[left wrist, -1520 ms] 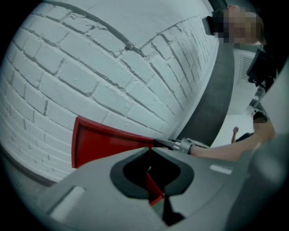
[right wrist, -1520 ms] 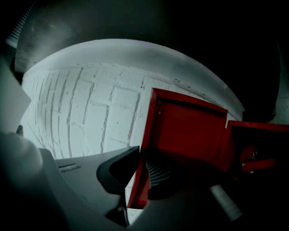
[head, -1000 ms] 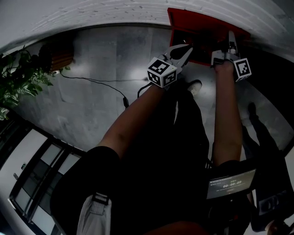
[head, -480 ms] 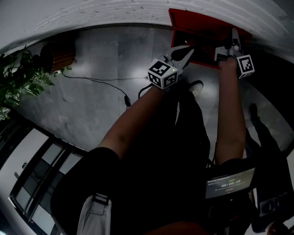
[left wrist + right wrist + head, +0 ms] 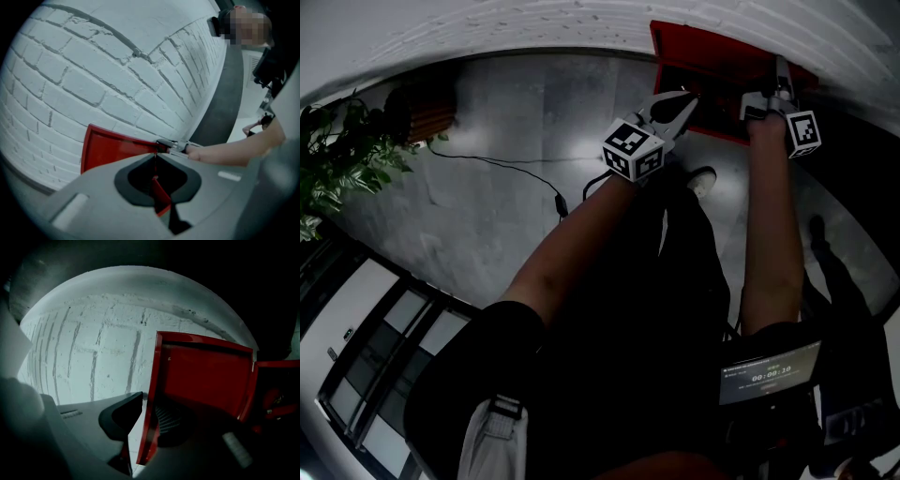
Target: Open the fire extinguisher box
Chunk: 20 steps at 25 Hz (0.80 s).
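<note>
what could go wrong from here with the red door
Slip: the right gripper has just been closing its jaws with the edge of the door between them, but a gap shows beside one pad, so a pull may lose it.
Knock: the left gripper, jaws together, hangs close before the box; the swinging door might hit it.

I can read only one thing: the small screen (image 5: pixel 771 372) low in the head view shows a timer, as it seems 00:00:10. The smaller line above these digits is not legible for me.
</note>
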Tool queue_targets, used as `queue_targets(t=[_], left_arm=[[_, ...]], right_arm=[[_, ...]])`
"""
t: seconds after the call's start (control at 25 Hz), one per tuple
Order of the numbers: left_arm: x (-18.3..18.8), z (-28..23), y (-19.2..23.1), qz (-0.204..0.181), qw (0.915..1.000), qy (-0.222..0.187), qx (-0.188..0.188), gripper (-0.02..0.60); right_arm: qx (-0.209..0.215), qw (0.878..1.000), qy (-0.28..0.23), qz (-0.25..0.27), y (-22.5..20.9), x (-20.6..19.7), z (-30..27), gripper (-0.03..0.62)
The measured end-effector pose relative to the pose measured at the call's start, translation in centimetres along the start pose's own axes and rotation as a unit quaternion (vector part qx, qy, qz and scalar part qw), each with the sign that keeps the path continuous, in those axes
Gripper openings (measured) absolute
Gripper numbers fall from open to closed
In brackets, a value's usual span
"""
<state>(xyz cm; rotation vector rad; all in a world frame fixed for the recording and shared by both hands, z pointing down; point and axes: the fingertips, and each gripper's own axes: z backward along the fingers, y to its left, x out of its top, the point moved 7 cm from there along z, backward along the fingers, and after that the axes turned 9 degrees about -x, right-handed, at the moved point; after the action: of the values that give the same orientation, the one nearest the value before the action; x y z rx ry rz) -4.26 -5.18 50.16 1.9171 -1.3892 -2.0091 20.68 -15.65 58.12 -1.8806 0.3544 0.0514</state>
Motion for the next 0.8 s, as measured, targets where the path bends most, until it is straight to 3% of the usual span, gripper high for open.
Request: queue_targets(t=[0.2,0.4,0.8], left_arm=[[0.0,0.2,0.1,0.003,1.0000,0.000,0.004,0.009],[0.0,0.1,0.2,0.003,1.0000,0.000,0.004,0.009],[-0.3,-0.4,-1.2,0.000,1.0000,0.001,-0.005,0.009]], right_arm=[[-0.004,1.000,-0.003,-0.010,-0.2,-0.1,0.1,0.037],[0.005,0.998,-0.008,-0.059,1.2,-1.1,0.8,0.034],[0.030,0.997,0.001,-0.074,0.1,-2.3,5.7,0.040]])
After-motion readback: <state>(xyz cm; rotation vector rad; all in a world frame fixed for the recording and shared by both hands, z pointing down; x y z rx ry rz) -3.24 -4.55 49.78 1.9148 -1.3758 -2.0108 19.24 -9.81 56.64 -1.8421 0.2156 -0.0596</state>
